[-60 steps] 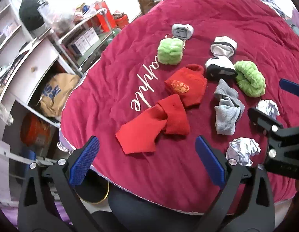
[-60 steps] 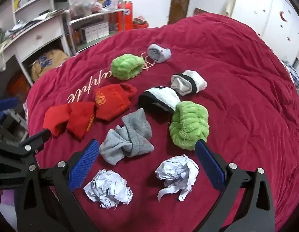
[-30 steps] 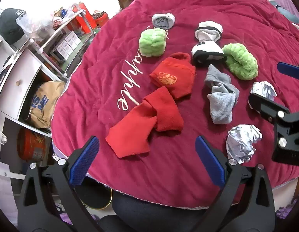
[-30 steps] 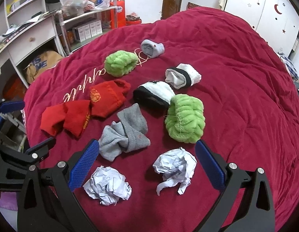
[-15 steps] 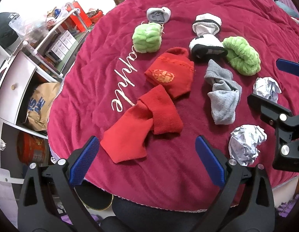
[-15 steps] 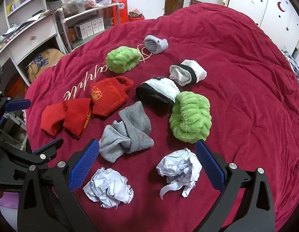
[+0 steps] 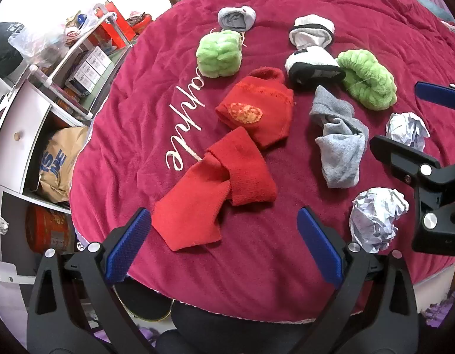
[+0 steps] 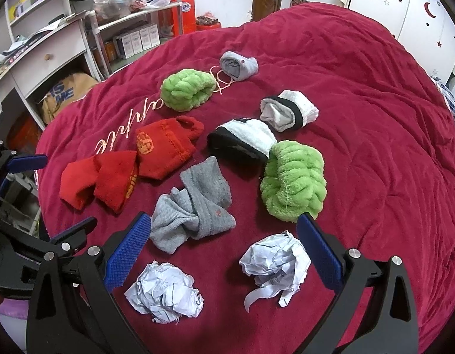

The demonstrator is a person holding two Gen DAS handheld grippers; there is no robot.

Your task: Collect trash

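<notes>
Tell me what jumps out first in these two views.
A deep red embroidered bedspread fills both views, scattered with rolled socks, the two fluffy lime-green sock bundles brightest. Two crumpled white paper balls lie nearest, in front of the open right gripper.

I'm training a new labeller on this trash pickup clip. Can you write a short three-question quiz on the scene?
1. How many crumpled paper balls lie on the red blanket?
2. True or false: the right gripper is shut on a paper ball.
3. Which lies nearest the right paper ball: A) grey sock bundle, B) near green fluffy bundle, C) red socks?

Key: 1. Two; the other is the left paper ball. 2. False; open. 3. B.
</notes>
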